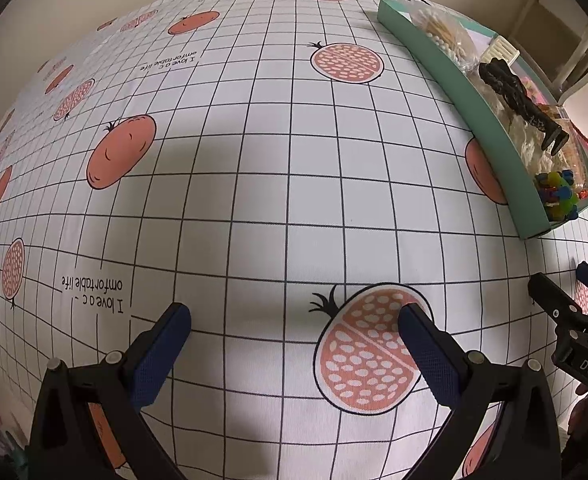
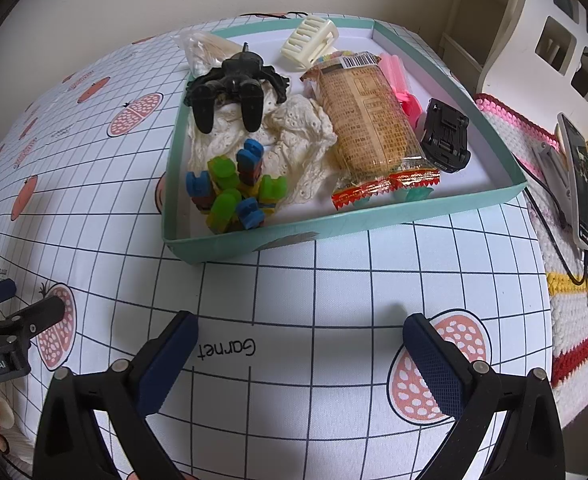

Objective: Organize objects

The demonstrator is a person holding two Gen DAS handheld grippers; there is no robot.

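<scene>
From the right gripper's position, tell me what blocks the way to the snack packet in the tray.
Only the teal tray's near wall lies between the open right gripper and the snack packet. The tablecloth between them is bare.

Both wrist cams look fwd/down, close over tabletop [image 1: 253, 184]; L view faces bare cloth, R faces teal tray [image 2: 277, 236], shared at L's right edge.

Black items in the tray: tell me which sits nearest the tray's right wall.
The small boxy black toy car, beside the snack packet. The black scorpion toy lies far left on the white lace cloth.
</scene>
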